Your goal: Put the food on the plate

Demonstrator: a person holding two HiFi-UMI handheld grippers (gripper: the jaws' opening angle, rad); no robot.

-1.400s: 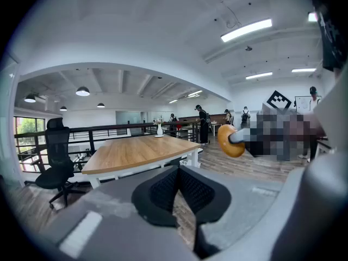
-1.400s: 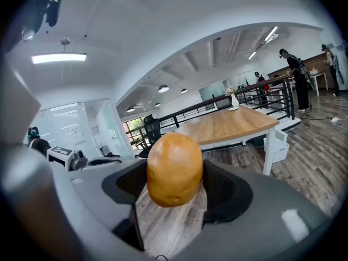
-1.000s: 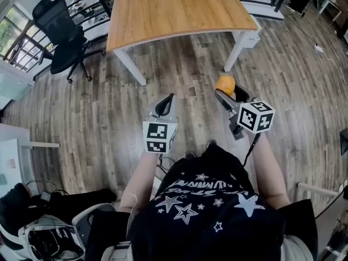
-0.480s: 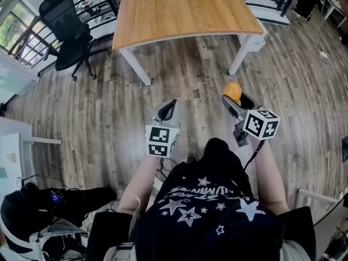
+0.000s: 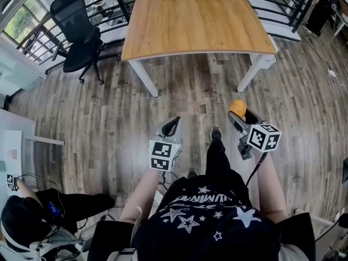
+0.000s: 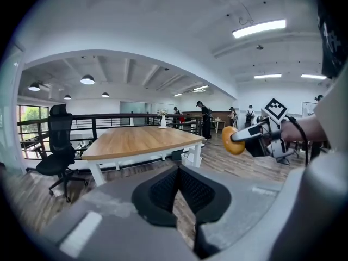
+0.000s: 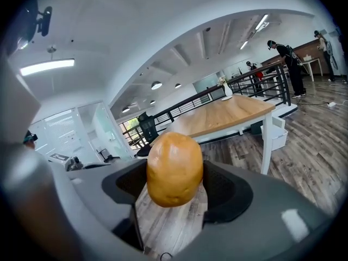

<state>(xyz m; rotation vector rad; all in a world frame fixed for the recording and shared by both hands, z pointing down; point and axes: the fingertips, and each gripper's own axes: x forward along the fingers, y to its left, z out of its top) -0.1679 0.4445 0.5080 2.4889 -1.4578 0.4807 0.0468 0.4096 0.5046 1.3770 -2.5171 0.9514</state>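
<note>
Floor (image 5: 109,113): grey-brown wood planks through the whole room.
Table (image 5: 196,20): light wooden top on white legs.
Chair (image 5: 81,39): black office chair on wheels, left of the table.
Railing (image 6: 103,116): black bars behind the table.
Window (image 5: 20,22): far left, green outside.
Ceiling (image 6: 163,15): white, with long lamps (image 6: 260,28) lit.

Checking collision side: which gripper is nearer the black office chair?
Left. The left gripper is on the black office chair's side, with floor between them. The right gripper, shut on the food, sits farther off, beyond the left one.
</note>
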